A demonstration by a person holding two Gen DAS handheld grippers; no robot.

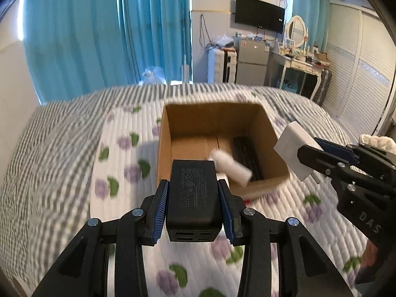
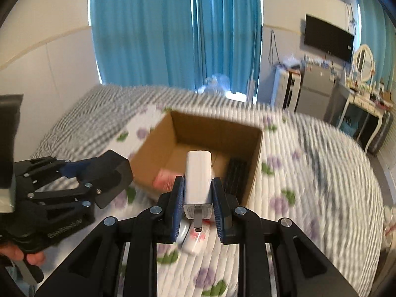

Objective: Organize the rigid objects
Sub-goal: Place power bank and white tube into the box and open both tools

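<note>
Boxes are for putting things away, and the cardboard box sits open on the bed. It is the landmark for all the rest.

Left tool squeezes a black charger tight, just in front of the box's near wall. Right tool squeezes a white plug block tight, in the air by the box's right side.

Both things are lifted and ready, I think. The step is carrying them to the box. Next, each tool needs to go over the open top, come down a little, and let go softly.

Left view shows a white tube and a black flat thing inside the box. Right view shows a pink blurry thing inside, and a white tube with red marks on the bed in front of the box.
</note>
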